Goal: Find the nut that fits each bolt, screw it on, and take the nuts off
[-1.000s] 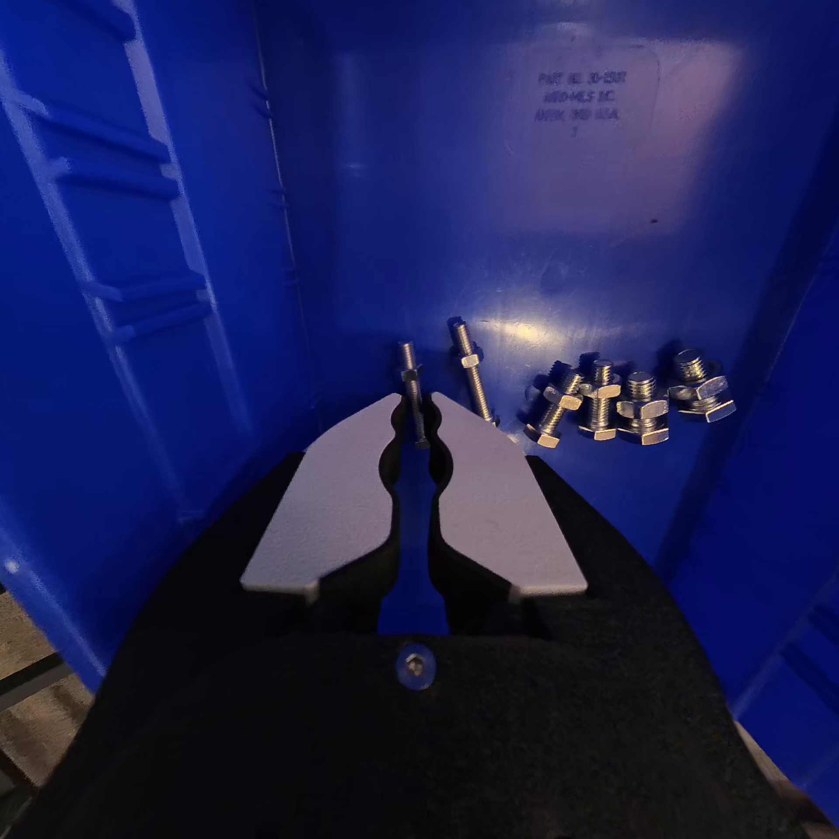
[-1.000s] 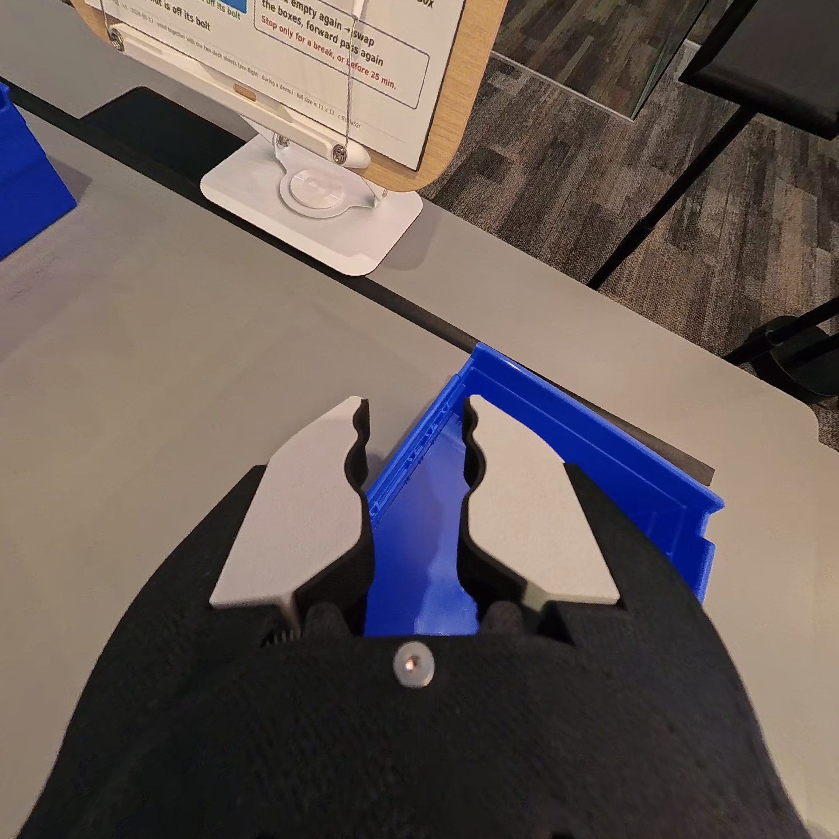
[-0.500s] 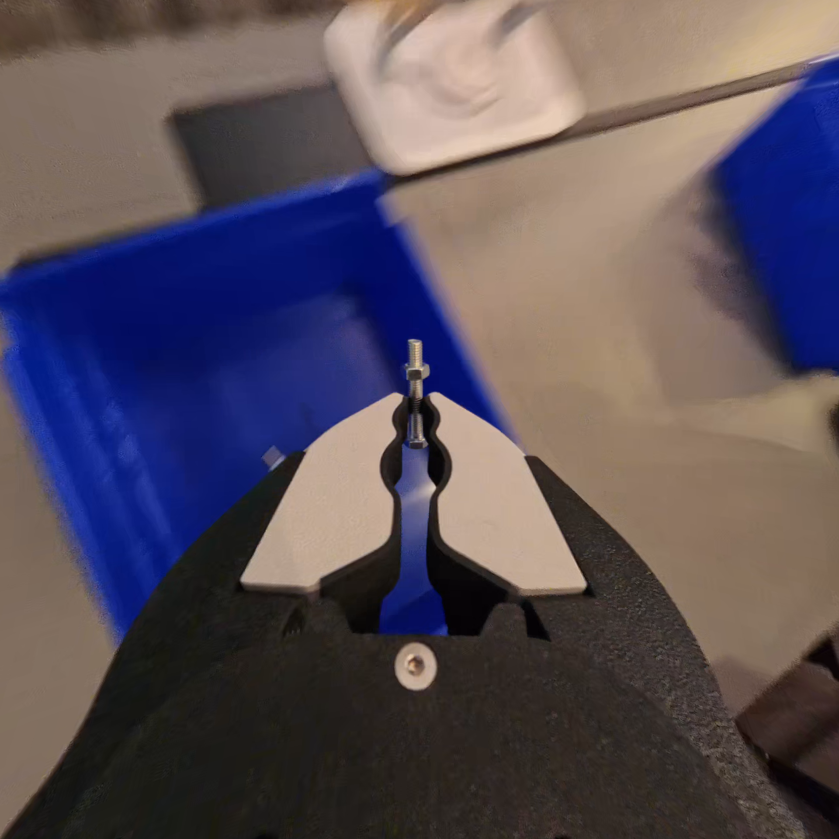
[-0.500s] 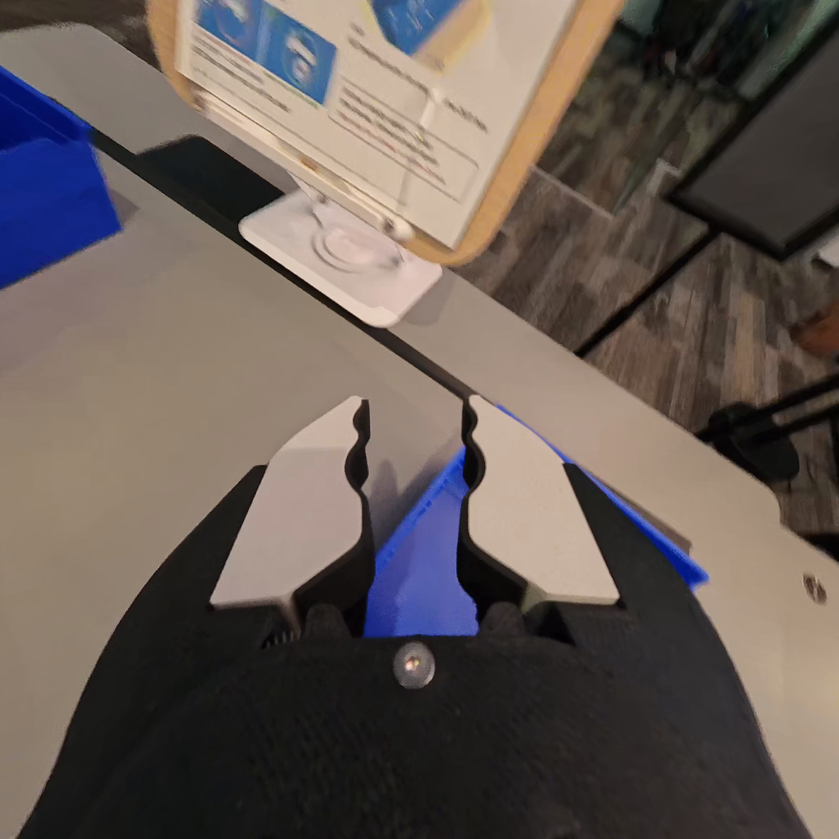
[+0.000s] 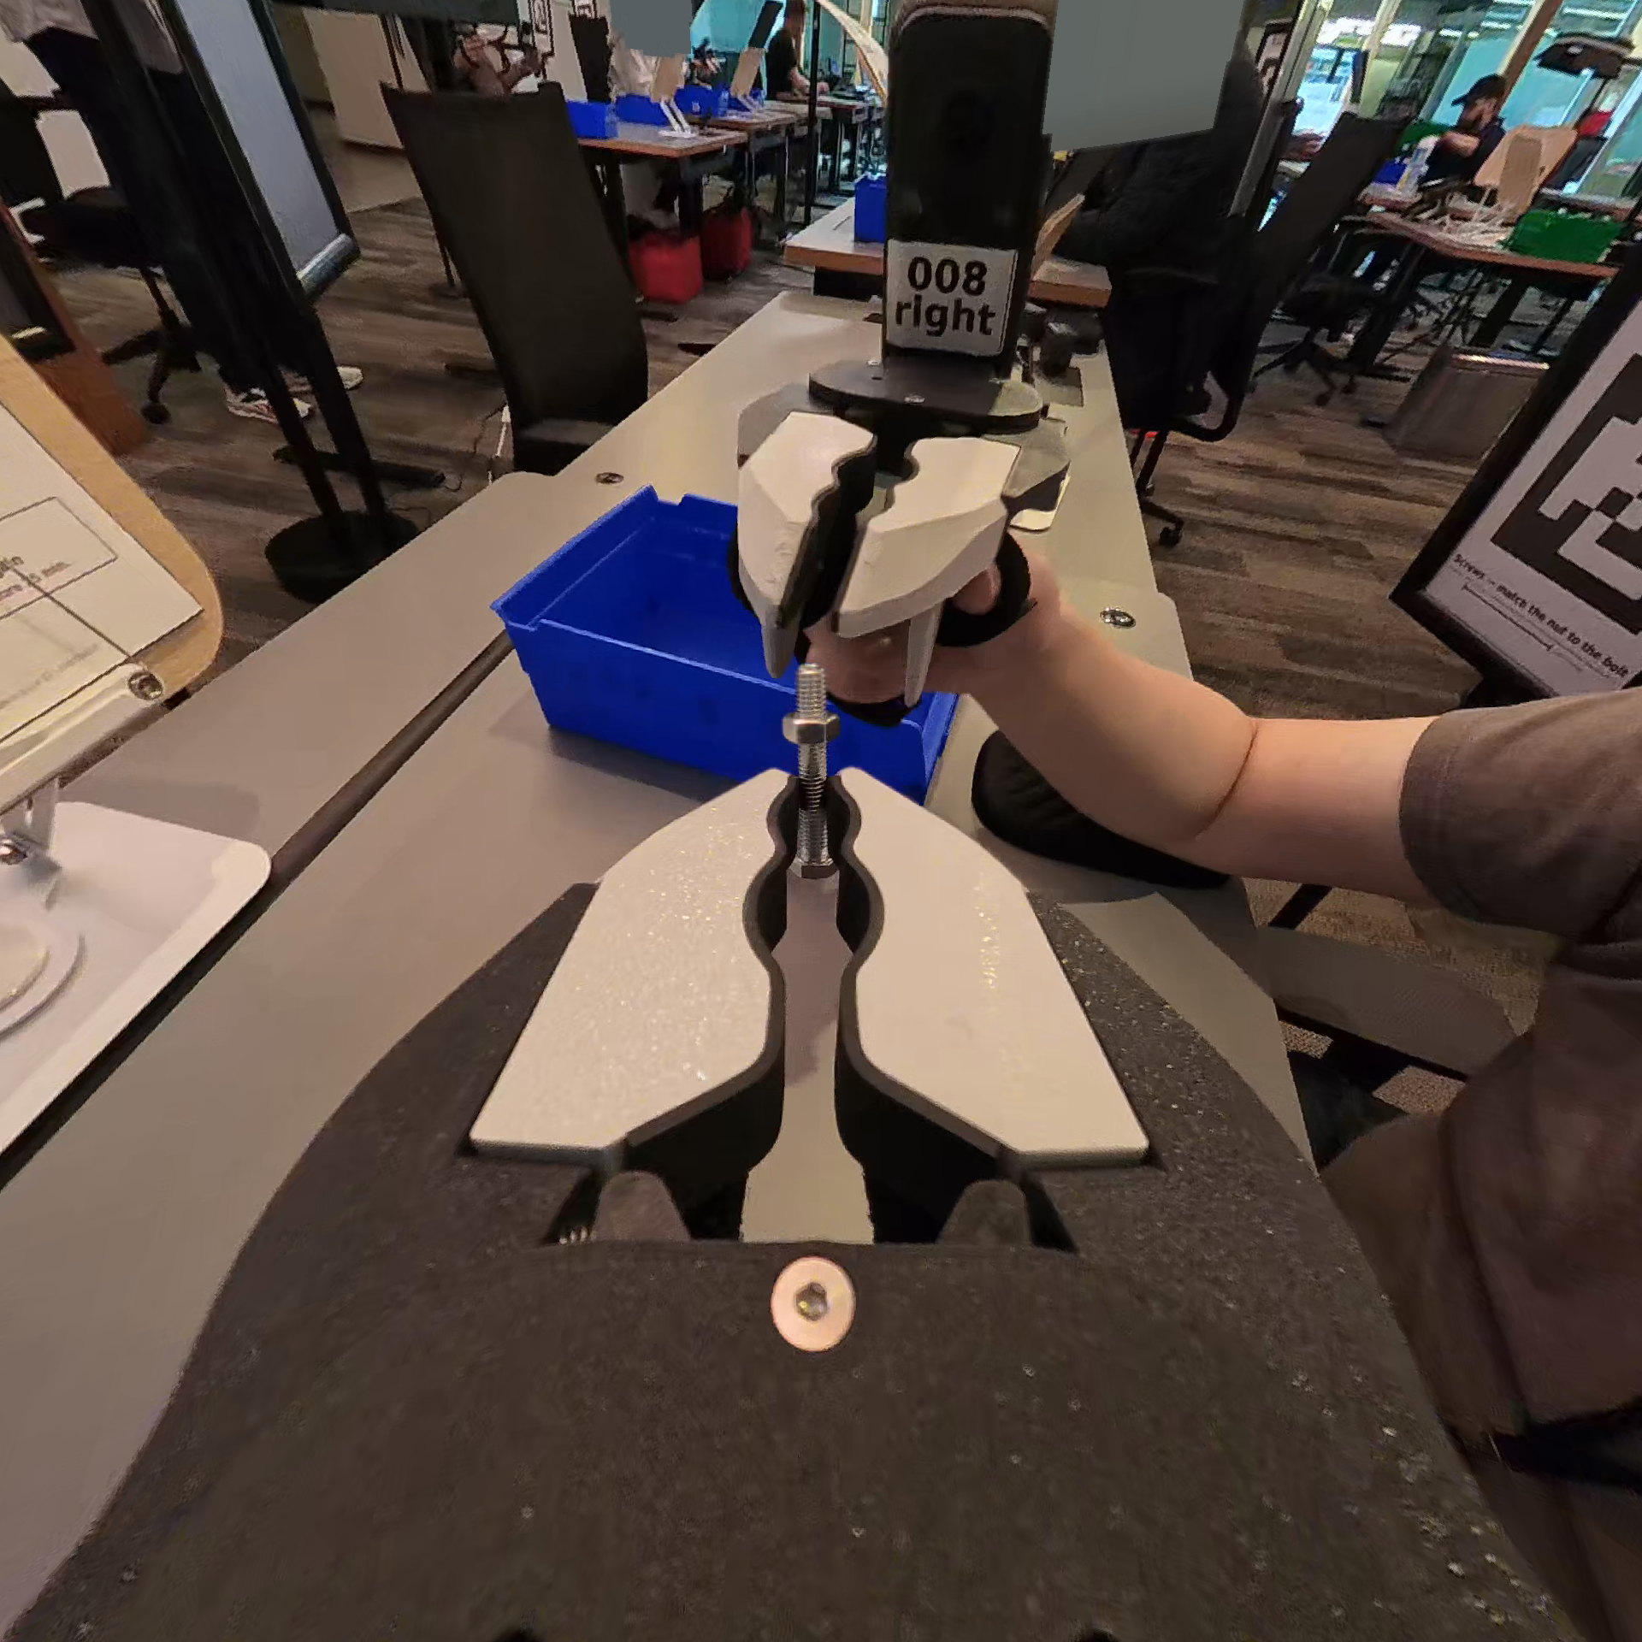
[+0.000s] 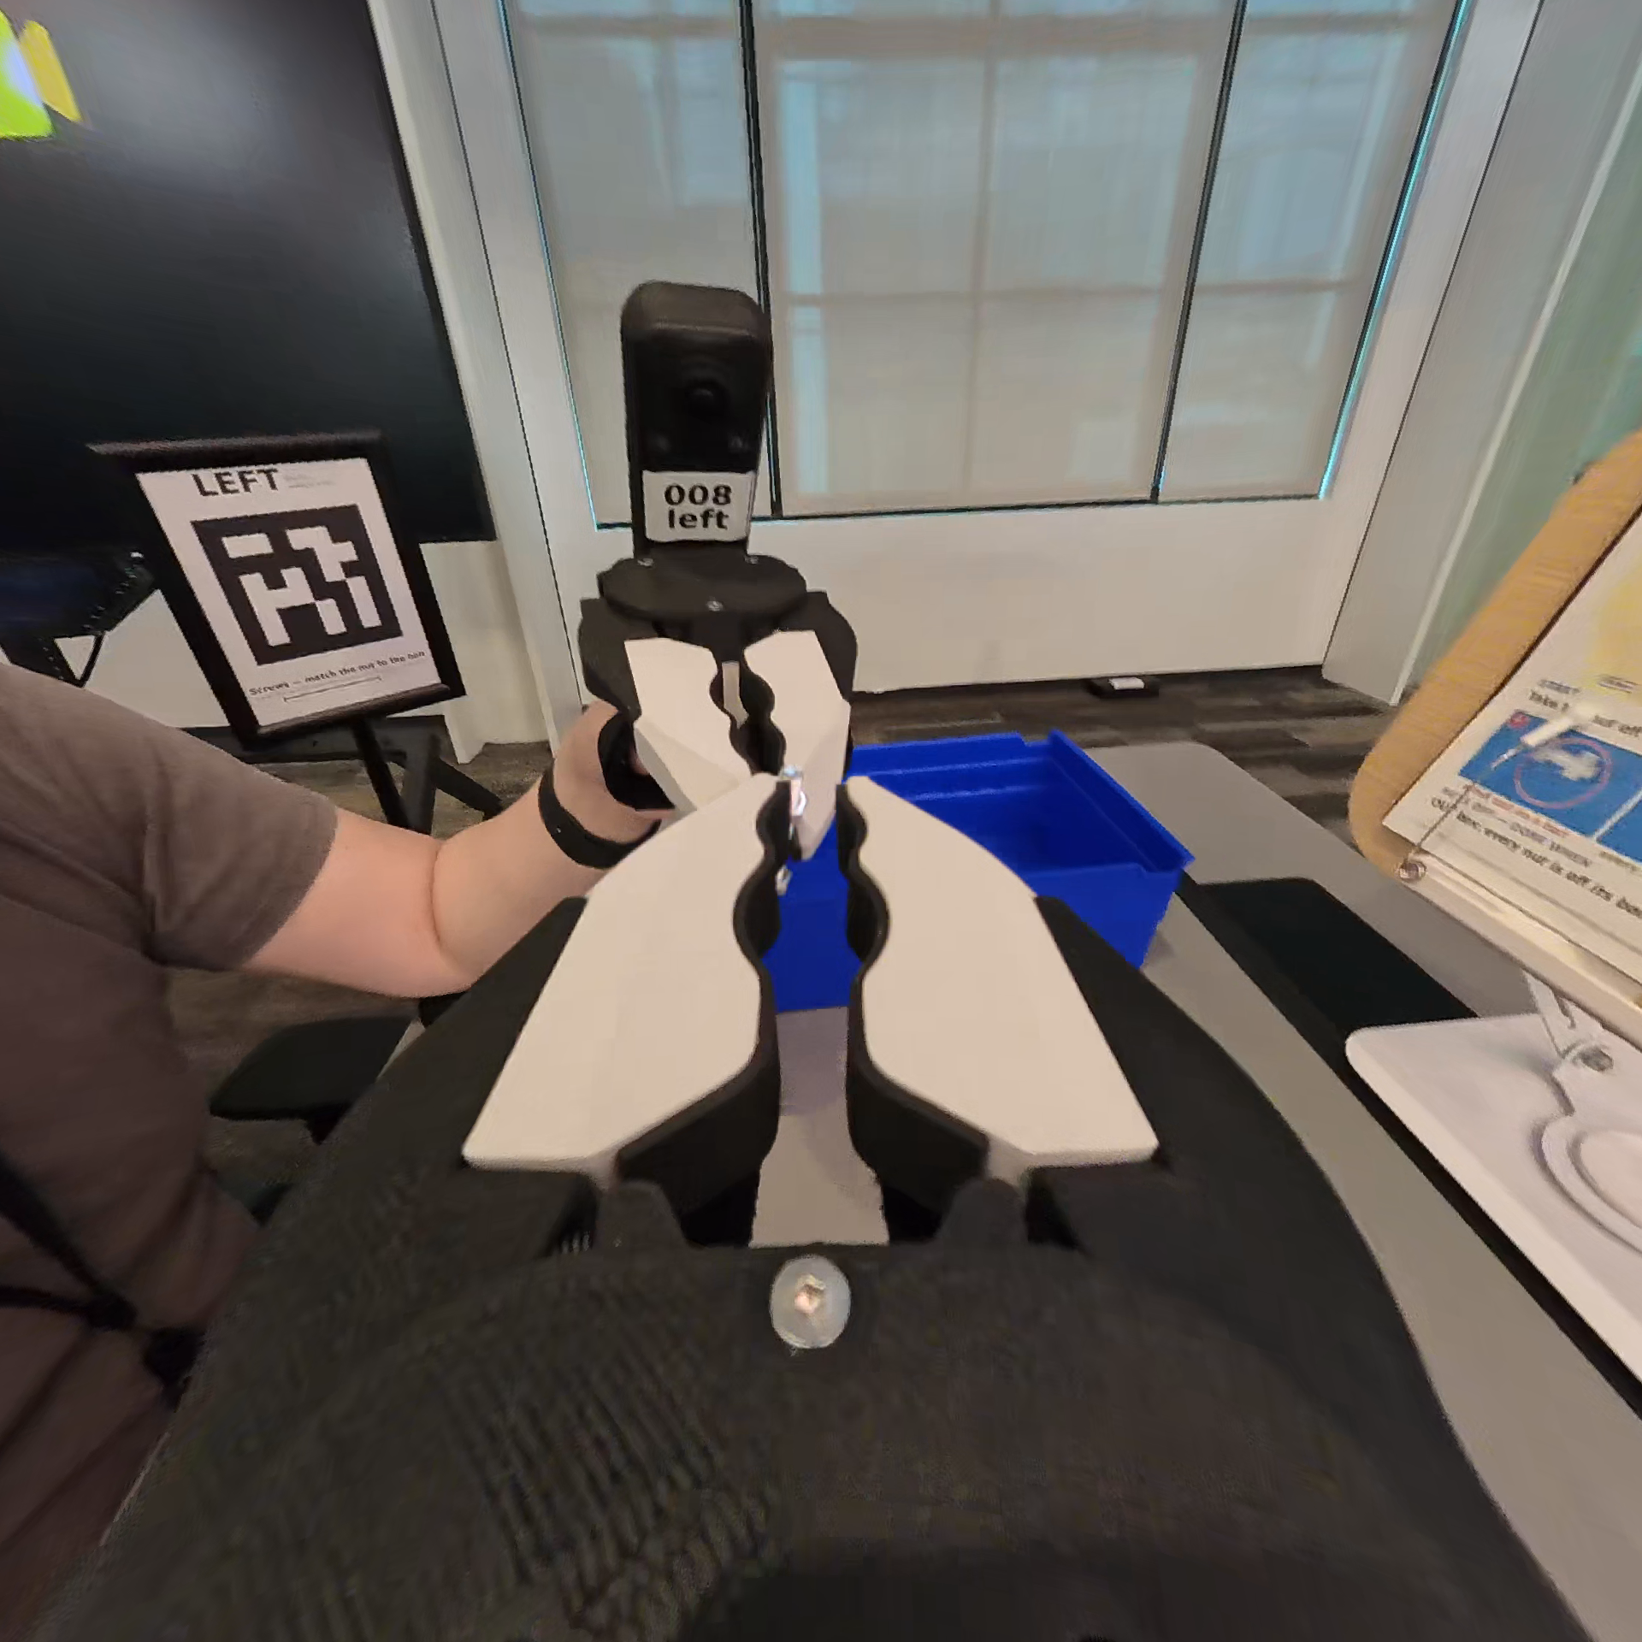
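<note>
A: Left wrist view?
B: Left tool (image 5: 810,786) clamped on the bolt (image 5: 812,804), gripping low on the shaft near the head. Bolt sticks out past the tips, threaded end away from the camera. Nut (image 5: 810,730) sits on the thread, clear of the fingertips.
A: Right tool?
B: Right tool (image 5: 844,662) faces it, tips just beyond the bolt's free end. Jaws apart, nothing between them. A hand (image 5: 968,640) holds its grip.
A: Surroundings?
B: Blue bin (image 5: 622,640) on the grey table (image 5: 311,737) behind the tools. White stand (image 5: 115,897) at left.

A: Right wrist view?
B: Right tool (image 6: 807,804) parted, a clear gap between the fingers. Nut (image 6: 793,797) shows in that gap at the tips; can't tell if the fingers touch it. Bolt itself mostly hidden here.
A: Left tool from this side?
B: Left tool (image 6: 795,822) points back at the camera, narrowed, its tips meeting the right tool's tips. Second blue bin (image 6: 1022,835) behind, on the table (image 6: 1244,800). Sign board (image 6: 1510,800) at right.
</note>
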A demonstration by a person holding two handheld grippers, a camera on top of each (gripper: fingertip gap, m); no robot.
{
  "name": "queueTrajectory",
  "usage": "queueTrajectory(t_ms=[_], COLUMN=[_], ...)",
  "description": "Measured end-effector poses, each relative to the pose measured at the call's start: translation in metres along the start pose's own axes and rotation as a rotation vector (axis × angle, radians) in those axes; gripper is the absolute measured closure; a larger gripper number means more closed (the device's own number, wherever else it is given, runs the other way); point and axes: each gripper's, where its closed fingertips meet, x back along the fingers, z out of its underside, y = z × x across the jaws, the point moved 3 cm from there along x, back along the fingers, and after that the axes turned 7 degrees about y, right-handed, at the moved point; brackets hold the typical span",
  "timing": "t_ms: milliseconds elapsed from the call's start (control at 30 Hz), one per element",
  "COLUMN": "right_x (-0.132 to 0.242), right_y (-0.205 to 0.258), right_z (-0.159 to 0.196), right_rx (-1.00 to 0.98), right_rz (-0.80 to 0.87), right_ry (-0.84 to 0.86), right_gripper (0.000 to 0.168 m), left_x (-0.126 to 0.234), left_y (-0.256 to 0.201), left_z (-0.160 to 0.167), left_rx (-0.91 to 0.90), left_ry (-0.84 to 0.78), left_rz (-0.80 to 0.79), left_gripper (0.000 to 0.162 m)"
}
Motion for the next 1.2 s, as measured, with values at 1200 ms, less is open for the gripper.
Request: queueTrajectory(t_ms=[1200], right_x=[-0.005], right_y=[0.023], right_z=[0.0], right_rx=[0.063], right_rz=[-0.127], right_ry=[0.033], right_gripper=[0.162], left_x=[-0.015], left_y=[-0.017], left_z=[0.009], left_rx=[-0.103], left_ry=[0.013], left_rz=[0.091], left_gripper=[0.123])
